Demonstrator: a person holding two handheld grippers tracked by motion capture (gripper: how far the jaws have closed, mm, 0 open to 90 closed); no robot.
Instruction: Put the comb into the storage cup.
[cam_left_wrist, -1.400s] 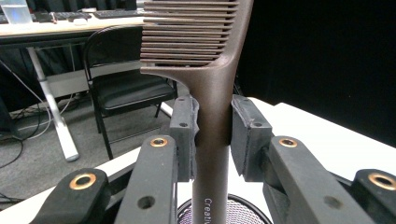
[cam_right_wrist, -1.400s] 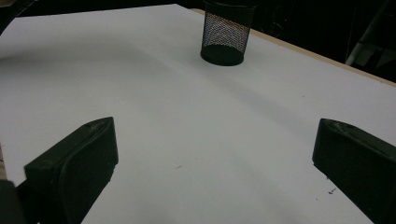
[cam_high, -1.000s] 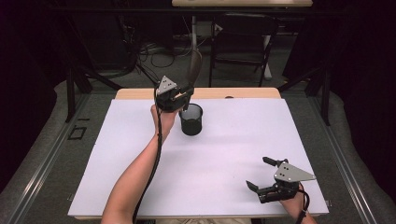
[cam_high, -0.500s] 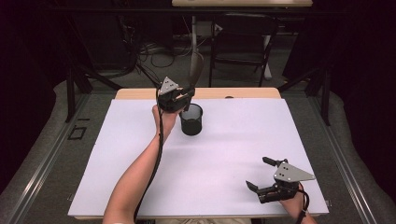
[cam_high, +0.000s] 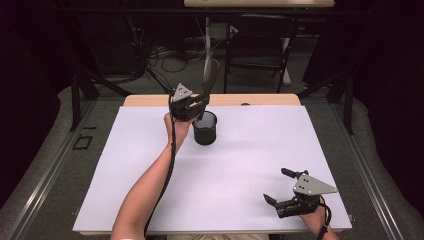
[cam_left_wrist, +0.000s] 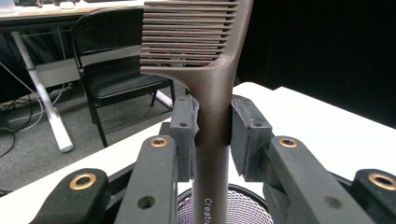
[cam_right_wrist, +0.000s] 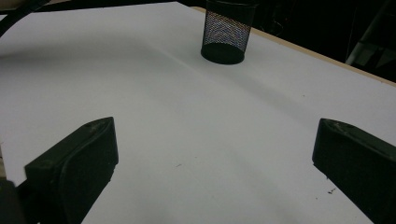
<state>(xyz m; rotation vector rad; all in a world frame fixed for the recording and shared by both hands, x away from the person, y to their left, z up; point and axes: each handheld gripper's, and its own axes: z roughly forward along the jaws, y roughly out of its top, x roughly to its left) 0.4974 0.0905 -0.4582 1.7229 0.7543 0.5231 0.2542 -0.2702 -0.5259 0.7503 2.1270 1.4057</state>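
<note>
Above the far middle of the counter (cam_high: 250, 165), the left gripper (cam_high: 192, 106) is clamping a brown comb (cam_left_wrist: 212, 116) by its handle, with the toothed head pointing upward and the handle's lower end hanging over the open mouth of a black mesh cup (cam_high: 205, 128). From the left gripper view, both pads are pressing flat against the sides of the handle just below where the teeth begin, and the cup's rim is showing directly beneath, so the grip seems chosen to keep the comb upright and lined up with the opening. Holding it high on the handle is leaving most of the shaft free to slide down inside, which suggests the comb is being stood in the cup, handle first, or drawn out of it; which of the two, these pictures are not settling. Whether the handle's tip is already inside the rim is hard to tell from above. Near the front right corner, the right gripper (cam_high: 285, 202) is resting low over the white surface with its jaws spread wide and nothing between them, well apart from the cup, apparently waiting out of the way so the left arm is working unobstructed.
</note>
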